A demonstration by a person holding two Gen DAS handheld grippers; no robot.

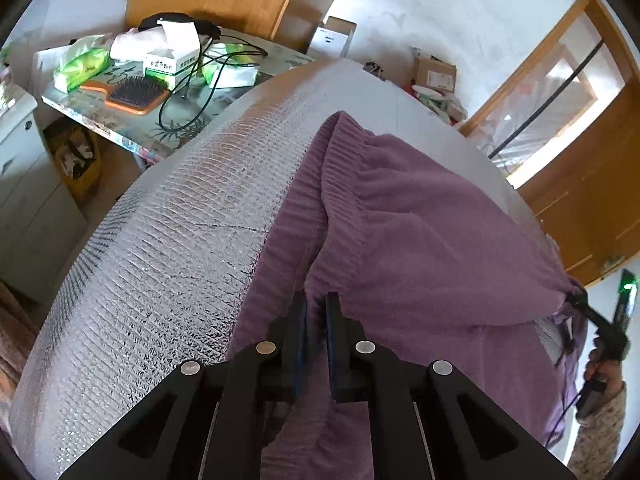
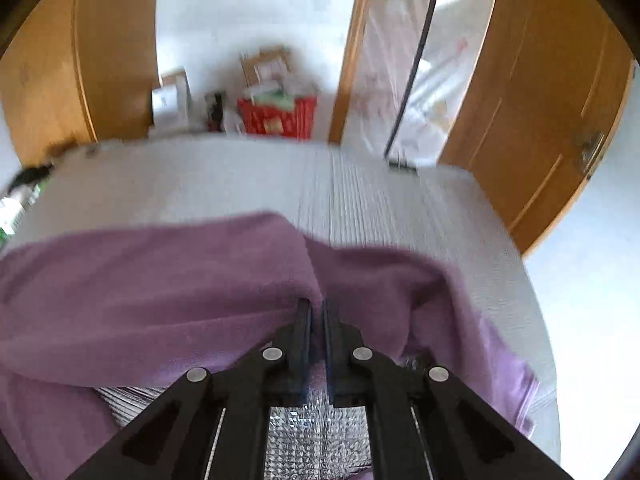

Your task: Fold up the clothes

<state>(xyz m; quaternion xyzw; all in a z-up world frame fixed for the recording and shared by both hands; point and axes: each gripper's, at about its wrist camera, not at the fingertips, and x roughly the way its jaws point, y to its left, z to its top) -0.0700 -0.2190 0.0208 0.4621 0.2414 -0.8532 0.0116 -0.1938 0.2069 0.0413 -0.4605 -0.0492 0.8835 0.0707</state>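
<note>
While the purple garment lies draped across the silver quilted surface, both tools have a grip on it. The left hand-held gripper has its jaws drawn nearly together, pinching a fold just below the ribbed waistband, which runs away from it along the cloth. The right hand-held gripper is likewise closed to a narrow slit on a raised ridge of the same fleece, with cloth falling off to either side of it and the shiny padding showing beneath; that view is smeared by motion. Seen from the left side, the right tool pulls a corner of the fabric into a bunched point at the far edge, a patterned sleeve behind it.

Beyond the padded surface stands a cluttered desk: an orange hairbrush, green tissue packs, a small white box and loose black cables. A white cabinet sits beside it. Cardboard boxes and a red bag are heaped against the white wall, between wooden door panels.
</note>
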